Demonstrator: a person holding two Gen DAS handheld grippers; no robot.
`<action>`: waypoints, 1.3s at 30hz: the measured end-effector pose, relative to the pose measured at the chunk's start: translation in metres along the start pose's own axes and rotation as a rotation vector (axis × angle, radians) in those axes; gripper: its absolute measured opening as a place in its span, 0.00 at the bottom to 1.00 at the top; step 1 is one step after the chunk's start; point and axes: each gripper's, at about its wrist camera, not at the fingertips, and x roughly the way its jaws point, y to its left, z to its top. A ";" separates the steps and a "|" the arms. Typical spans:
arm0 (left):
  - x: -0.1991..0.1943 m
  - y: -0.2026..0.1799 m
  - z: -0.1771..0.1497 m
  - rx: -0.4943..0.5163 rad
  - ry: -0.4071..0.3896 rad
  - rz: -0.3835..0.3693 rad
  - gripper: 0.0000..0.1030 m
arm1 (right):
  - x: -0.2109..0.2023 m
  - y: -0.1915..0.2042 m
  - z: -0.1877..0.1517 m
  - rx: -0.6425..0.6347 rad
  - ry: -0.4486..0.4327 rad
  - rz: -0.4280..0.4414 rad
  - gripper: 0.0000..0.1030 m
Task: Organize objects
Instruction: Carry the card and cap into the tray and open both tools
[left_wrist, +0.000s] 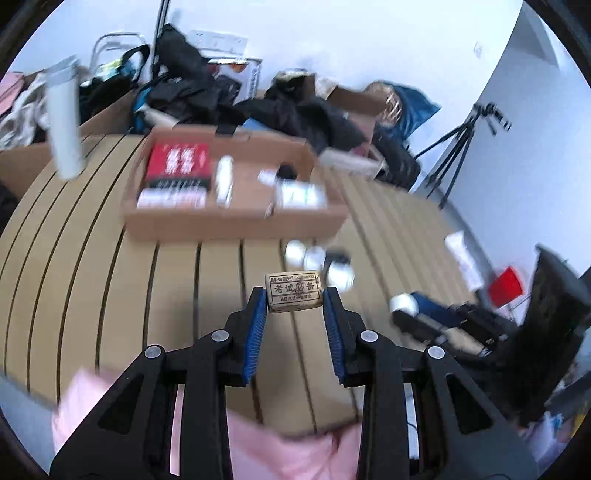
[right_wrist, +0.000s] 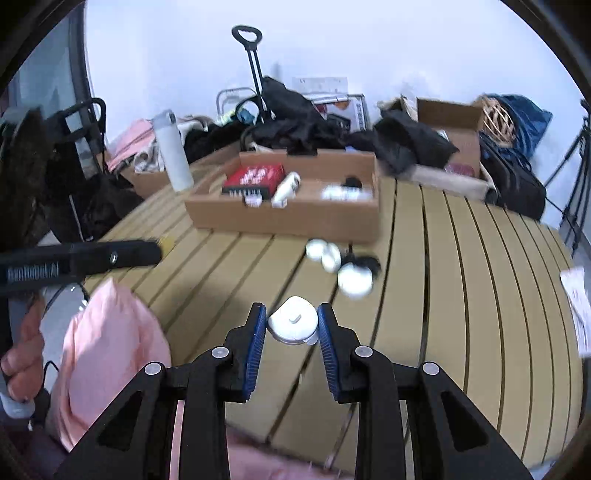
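My left gripper (left_wrist: 294, 295) clamps an eraser (left_wrist: 294, 292) above the tabletop (left_wrist: 110, 258) — long axis crosswise, label facing me, "4B" legible. My right gripper (right_wrist: 291, 323) grips a white case (right_wrist: 293, 322) — the box (right_wrist: 284, 221) sits toward the far edge.

Motion blur smears the cardboard box (left_wrist: 236, 218) contents beyond identifying.
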 end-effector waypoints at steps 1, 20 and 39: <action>0.009 0.007 0.023 -0.011 -0.007 0.005 0.27 | 0.007 -0.002 0.011 -0.011 -0.004 0.008 0.30; 0.172 0.083 0.098 0.013 0.228 0.148 0.51 | 0.228 -0.024 0.126 -0.092 0.300 0.173 0.83; 0.025 0.045 0.097 0.064 -0.005 0.294 0.67 | 0.077 -0.051 0.156 -0.048 0.111 -0.001 0.83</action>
